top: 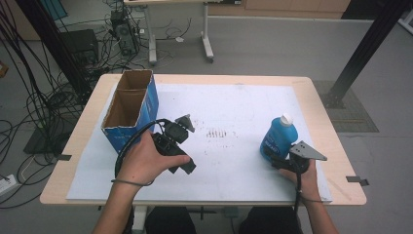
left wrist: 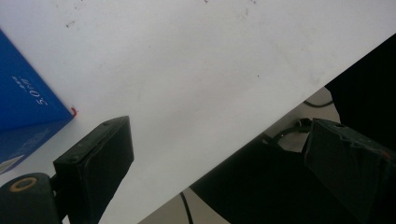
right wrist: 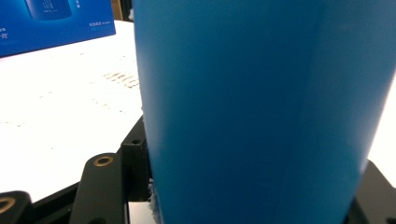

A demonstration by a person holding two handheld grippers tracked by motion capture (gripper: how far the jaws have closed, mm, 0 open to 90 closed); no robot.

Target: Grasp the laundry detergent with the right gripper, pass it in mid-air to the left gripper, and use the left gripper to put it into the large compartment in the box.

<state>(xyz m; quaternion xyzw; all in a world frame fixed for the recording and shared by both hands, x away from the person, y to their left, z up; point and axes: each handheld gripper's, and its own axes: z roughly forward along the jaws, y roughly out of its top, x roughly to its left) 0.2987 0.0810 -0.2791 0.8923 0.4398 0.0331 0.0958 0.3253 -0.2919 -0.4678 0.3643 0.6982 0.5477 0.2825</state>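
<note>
High view: a blue bottle (top: 278, 136) with a white cap is seen standing on the white sheet (top: 229, 112) at the right side of the table (top: 311, 92), its long axis upright with a slight lean. The right gripper (top: 277, 158) is pressed against the bottle's lower body from the near side, so the bottle lies straight ahead of that gripper. An open blue box (top: 131, 109) is set at the left edge of the sheet, well apart from the bottle, mouth upward. The left gripper (top: 187, 163) is held just beside the box's near corner and is pointed down toward the near edge of the sheet. The right hand (top: 304, 178) is judged nearer the bottle by far; the box is judged the likely place for the bottle, up and to the left of it across the sheet. Left gripper view: the two black jaws are seen spread wide, with nothing between them except bare sheet and the table edge; a corner of the box (left wrist: 25, 109) is noted at the left. Right gripper view: the bottle (right wrist: 261, 112) is seen very close, its blue wall rising between the jaws, which stand against both of its sides; the bottle is taken to be clamped low on its body. The box (right wrist: 56, 21) is seen far off at upper left.
</note>
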